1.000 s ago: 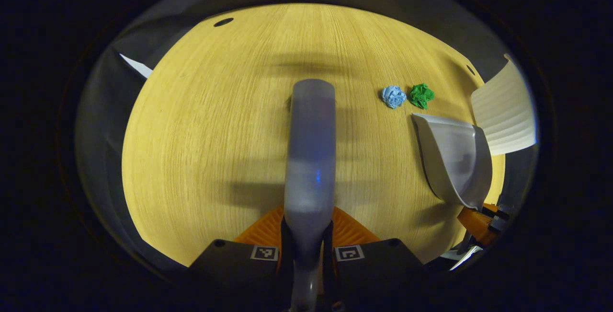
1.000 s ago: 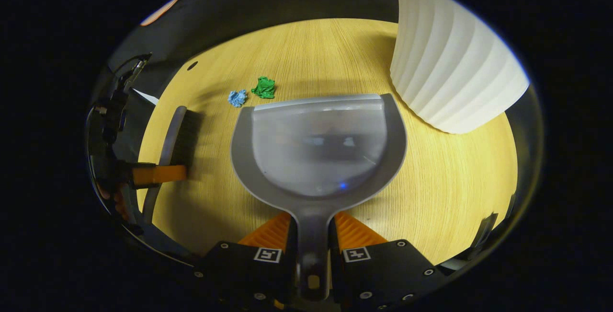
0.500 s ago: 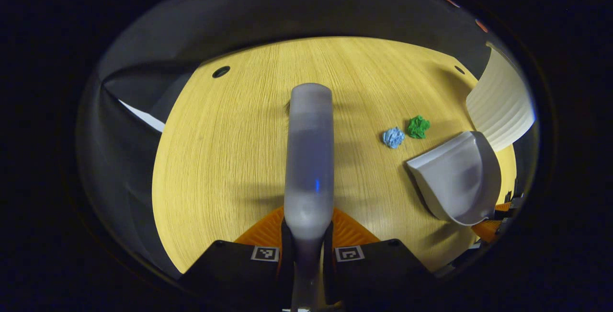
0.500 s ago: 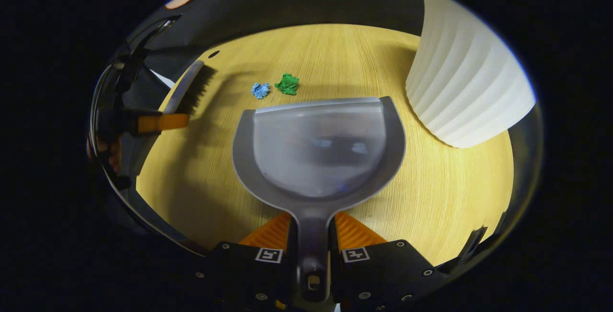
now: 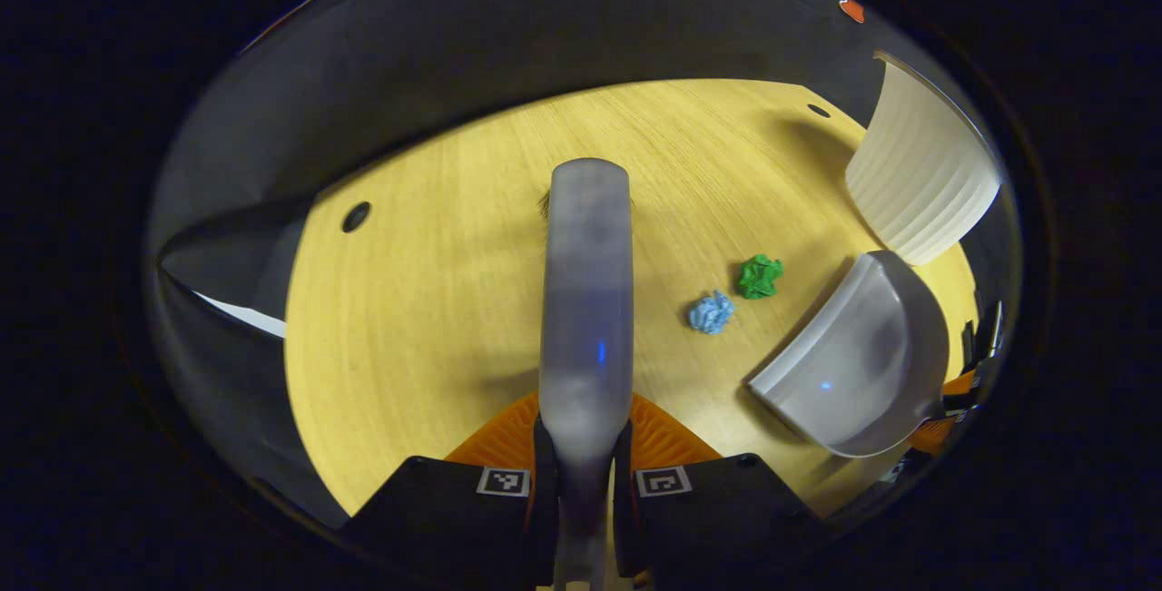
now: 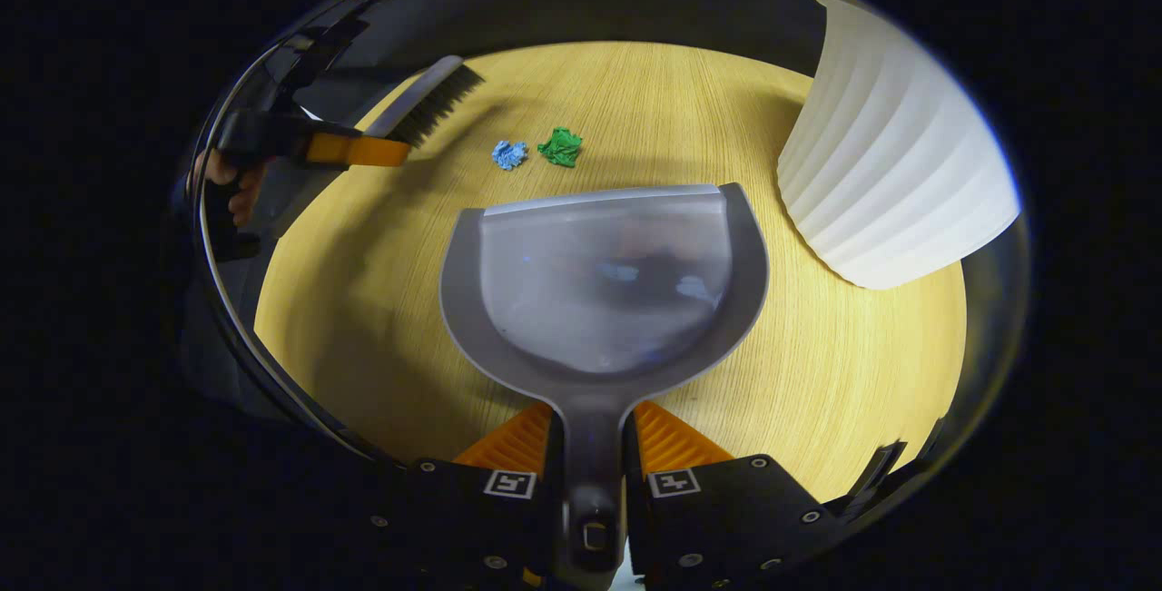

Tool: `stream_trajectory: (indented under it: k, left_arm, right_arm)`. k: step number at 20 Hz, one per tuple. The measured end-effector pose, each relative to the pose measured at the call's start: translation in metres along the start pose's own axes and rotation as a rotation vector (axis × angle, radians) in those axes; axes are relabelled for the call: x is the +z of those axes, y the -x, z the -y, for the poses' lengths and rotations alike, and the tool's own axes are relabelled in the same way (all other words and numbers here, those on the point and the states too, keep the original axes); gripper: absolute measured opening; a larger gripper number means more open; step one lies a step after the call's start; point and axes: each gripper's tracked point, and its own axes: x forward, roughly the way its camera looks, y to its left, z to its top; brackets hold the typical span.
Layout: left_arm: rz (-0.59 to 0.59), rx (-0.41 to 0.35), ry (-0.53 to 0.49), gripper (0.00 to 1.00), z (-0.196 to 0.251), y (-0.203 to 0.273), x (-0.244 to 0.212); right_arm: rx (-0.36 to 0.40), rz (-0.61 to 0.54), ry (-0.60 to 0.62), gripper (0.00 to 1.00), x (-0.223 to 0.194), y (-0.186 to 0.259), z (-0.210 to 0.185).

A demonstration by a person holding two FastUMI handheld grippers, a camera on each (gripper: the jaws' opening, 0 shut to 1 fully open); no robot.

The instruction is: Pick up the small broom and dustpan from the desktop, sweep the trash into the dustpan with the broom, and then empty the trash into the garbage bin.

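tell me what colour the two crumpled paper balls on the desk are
One paper ball is light blue, the other green; clearest in the right gripper view.

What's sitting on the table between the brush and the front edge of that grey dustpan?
Two crumpled paper balls, a blue paper ball and a green paper ball, lie on bare wood between the broom and the dustpan lip, seen in the right gripper view.

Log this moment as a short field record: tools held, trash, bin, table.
left gripper: shut on broom handle
right gripper: shut on dustpan handle
trash: blue paper ball beside green paper ball, on the table beyond the dustpan's front edge
dustpan contents: no trash
garbage bin: white, ribbed, right of dustpan
table: light wood
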Motion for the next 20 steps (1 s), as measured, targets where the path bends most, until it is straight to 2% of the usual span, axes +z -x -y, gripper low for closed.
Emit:
stream_trajectory:
  k: [1,2,3,4,8,10,14,17,18,20]
  left_arm:
    - [-0.017,-0.020,-0.001,0.27,0.023,-0.017,0.016]
    - [-0.030,-0.032,-0.007,0.28,0.014,-0.020,0.007]
    - [-0.043,-0.042,-0.024,0.29,0.015,-0.032,0.019]
    - [-0.050,-0.050,-0.039,0.29,0.019,-0.038,0.028]
    - [-0.086,-0.097,-0.125,0.29,0.032,-0.045,0.033]
    - [-0.122,-0.162,-0.197,0.29,0.048,-0.049,0.034]
    - [-0.173,-0.291,-0.263,0.28,0.084,-0.040,0.032]
    - [-0.205,-0.388,-0.380,0.28,0.110,-0.023,0.045]
    - [-0.208,-0.407,-0.421,0.28,0.099,-0.014,0.048]
    - [-0.210,-0.435,-0.472,0.29,0.108,-0.003,0.063]
  right_arm:
    - [0.000,-0.005,0.005,0.31,-0.002,-0.001,0.001]
    - [0.003,-0.010,0.010,0.31,-0.002,-0.002,-0.001]
    - [0.009,-0.015,0.014,0.22,-0.004,-0.002,-0.002]
    - [0.016,-0.020,0.018,0.31,-0.004,-0.003,-0.004]
    - [0.033,-0.024,0.023,0.31,-0.001,-0.006,-0.008]
    - [0.043,-0.024,0.021,0.31,0.000,-0.007,-0.008]
    - [0.044,-0.018,0.013,0.31,0.002,-0.006,-0.006]
    - [0.049,-0.017,0.006,0.31,0.002,-0.004,-0.004]
    - [0.048,-0.015,0.002,0.31,0.002,-0.001,-0.003]
    - [0.048,-0.014,-0.003,0.31,0.003,0.002,-0.003]
